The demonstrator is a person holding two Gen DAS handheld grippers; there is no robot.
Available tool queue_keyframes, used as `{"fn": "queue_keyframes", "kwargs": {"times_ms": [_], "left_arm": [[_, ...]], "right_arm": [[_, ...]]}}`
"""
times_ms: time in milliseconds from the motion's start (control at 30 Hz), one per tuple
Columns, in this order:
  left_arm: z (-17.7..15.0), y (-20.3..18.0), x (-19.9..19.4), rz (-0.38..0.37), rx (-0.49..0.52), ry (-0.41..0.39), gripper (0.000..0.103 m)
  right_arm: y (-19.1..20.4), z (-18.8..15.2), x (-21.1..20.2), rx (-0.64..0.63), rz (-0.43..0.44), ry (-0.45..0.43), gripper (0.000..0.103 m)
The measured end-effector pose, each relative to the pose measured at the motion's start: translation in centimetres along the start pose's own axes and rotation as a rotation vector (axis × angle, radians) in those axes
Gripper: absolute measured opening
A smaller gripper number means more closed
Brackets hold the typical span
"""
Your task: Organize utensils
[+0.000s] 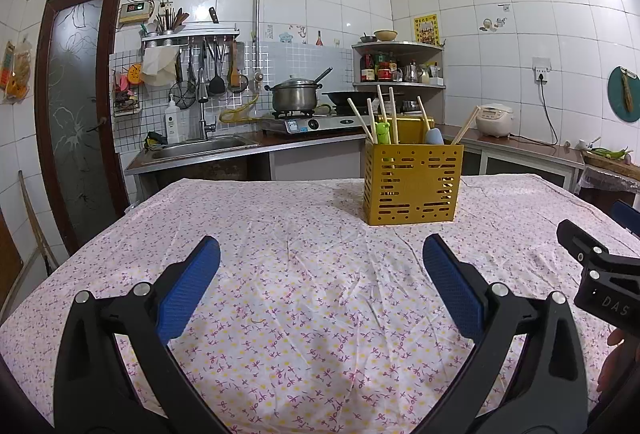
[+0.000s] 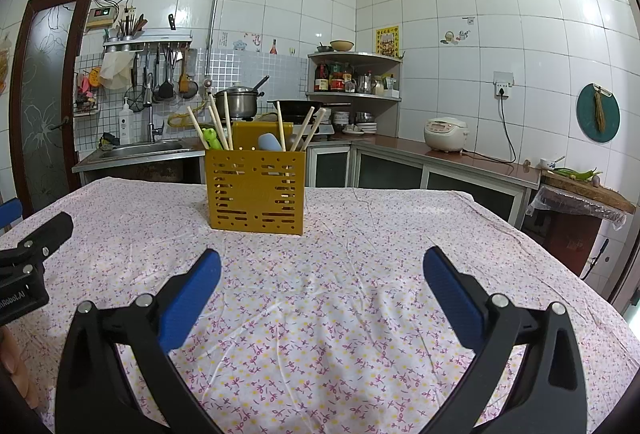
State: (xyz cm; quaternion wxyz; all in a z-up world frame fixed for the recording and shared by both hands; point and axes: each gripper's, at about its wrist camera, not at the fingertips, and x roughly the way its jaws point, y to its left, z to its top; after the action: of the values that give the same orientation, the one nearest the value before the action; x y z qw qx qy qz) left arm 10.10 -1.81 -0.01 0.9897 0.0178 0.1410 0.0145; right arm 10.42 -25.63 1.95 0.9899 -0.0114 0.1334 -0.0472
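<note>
Yellow slotted utensil holder (image 1: 414,185) stood upright on the floral tablecloth (image 1: 304,274), well out ahead of both tools and beyond their tips. Crammed inside the holder: pale wooden chopsticks (image 1: 383,113) fanned out and leaning, a green frog-topped utensil (image 1: 383,133) toward the holder's left side, a light blue rounded utensil (image 1: 434,136) toward its right. Same holder (image 2: 256,189) seen from the right wrist view, chopsticks (image 2: 227,119) again splayed above its rim, frog piece (image 2: 211,137) and blue piece (image 2: 270,141) poking up between them. Left gripper (image 1: 320,274) hovered over the cloth on the near side of the holder, jaws spread wide, blue pads (image 1: 188,286) apart with nothing but cloth between. Right gripper (image 2: 322,284) likewise held short of the holder, jaws spread wide, blue pads (image 2: 452,294) gripping nothing. Cloth (image 2: 340,314) between grippers and holder lay bare of utensils, just creases. Beyond the holder, against the tiled wall: a steel sink (image 1: 200,147) off to its left, a lidded pot (image 1: 295,95) on the stove behind it, a white rice cooker (image 2: 446,133) to its right on the counter. Edge of the right gripper's black body (image 1: 600,274) crept into the left wrist view, right of the holder and nearer.
</note>
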Motion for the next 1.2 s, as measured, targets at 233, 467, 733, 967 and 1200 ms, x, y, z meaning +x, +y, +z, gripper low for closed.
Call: {"fn": "queue_keyframes", "kwargs": {"times_ms": [233, 467, 733, 967, 1200], "left_arm": [[0.00, -0.01, -0.02, 0.000, 0.000, 0.002, 0.098], [-0.05, 0.00, -0.06, 0.001, 0.000, 0.002, 0.098], [-0.02, 0.06, 0.04, 0.000, -0.001, 0.005, 0.098], [-0.07, 0.28, 0.20, -0.001, -0.005, 0.013, 0.098], [-0.04, 0.42, 0.38, 0.001, -0.014, 0.024, 0.098]], "right_arm": [[-0.17, 0.05, -0.05, -0.004, -0.001, -0.005, 0.099], [-0.16, 0.04, -0.06, -0.005, -0.001, -0.004, 0.099], [-0.24, 0.06, -0.05, -0.006, -0.001, -0.005, 0.099], [-0.22, 0.05, -0.03, -0.006, 0.000, -0.004, 0.099], [-0.19, 0.06, -0.03, -0.006, 0.000, -0.004, 0.099]]}}
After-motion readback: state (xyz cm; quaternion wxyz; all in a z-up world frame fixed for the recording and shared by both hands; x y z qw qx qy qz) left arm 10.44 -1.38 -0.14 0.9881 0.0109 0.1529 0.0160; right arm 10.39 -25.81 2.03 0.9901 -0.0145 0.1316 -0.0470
